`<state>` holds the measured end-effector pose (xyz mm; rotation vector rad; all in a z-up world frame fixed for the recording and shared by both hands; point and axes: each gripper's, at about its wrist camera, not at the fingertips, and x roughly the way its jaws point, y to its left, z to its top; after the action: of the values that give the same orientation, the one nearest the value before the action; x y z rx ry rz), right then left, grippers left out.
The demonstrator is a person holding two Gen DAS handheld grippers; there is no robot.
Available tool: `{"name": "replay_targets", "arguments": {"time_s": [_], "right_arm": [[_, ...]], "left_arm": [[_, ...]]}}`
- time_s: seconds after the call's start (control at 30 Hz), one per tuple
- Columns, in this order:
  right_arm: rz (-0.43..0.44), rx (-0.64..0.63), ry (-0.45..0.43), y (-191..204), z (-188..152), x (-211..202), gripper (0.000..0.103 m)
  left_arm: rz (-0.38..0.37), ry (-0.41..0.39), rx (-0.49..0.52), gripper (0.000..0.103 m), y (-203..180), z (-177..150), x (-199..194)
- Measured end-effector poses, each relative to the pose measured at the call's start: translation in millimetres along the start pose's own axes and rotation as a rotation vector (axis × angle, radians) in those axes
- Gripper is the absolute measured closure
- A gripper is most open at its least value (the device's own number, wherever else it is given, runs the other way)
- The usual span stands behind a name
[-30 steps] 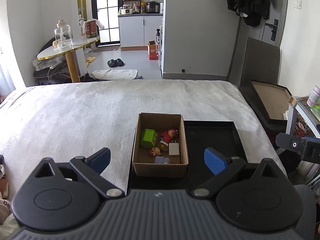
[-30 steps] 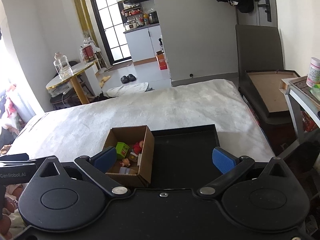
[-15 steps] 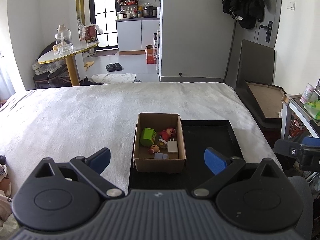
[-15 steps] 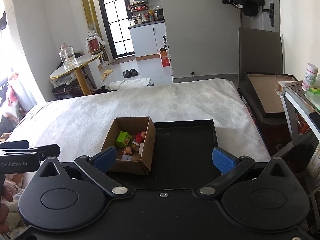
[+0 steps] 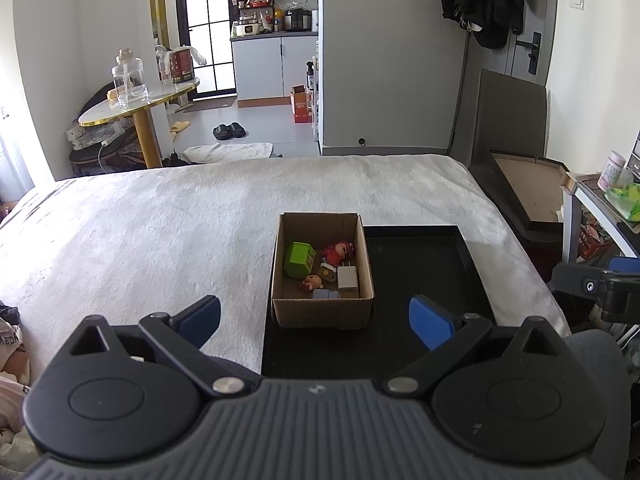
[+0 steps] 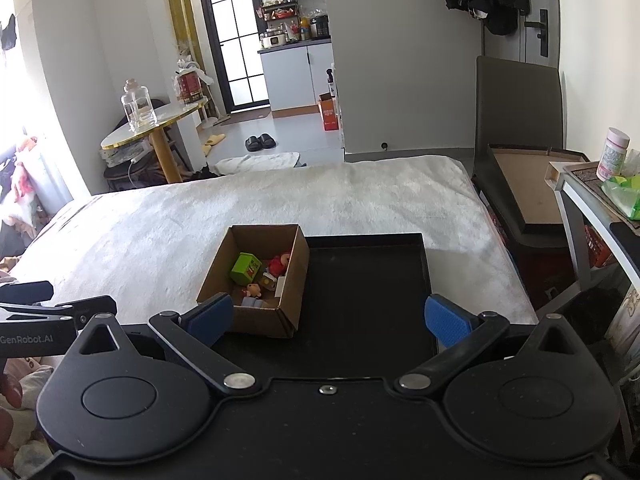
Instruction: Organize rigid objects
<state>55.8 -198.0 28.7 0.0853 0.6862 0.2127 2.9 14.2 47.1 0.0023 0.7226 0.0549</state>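
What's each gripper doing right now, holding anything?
Left gripper: open, holding nothing.
Right gripper: open, holding nothing.

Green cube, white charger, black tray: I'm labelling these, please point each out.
green cube [image 5: 299, 259], left wrist view, its top face.
white charger [image 5: 348, 278], left wrist view, its flat face.
black tray [image 6: 368, 280], right wrist view, bare floor.

So the open brown cardboard box [image 5: 323, 312] sat on the left end of the flat black rectangular tray [image 5: 424, 272], which lay on the near right part of the white fuzzy bed cover [image 5: 160, 232]. In the box, the green toy cube [image 5: 299, 260] was left, the red figurine [image 5: 338, 251] far right, and the white plug-in charger [image 5: 347, 278] near right.
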Motion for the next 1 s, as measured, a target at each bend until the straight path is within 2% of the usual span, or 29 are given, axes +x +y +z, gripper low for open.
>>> {"name": "replay_targets", "arguments": {"time_s": [0.57,0.8,1.0], "right_arm": [[-0.052,-0.025,0.0,-2,-5,-8,0.0],[-0.046,-0.029,-0.003,-2,-5,-11,0.0],[0.011,-0.015,-0.001,-2,-3,-16,0.0]], "left_arm": [[0.006,-0.014,0.008,0.003,1,-5,-9],[-0.003,-0.02,0.007,0.003,2,-2,-14],[-0.016,-0.025,0.007,0.003,3,-2,-17]]}}
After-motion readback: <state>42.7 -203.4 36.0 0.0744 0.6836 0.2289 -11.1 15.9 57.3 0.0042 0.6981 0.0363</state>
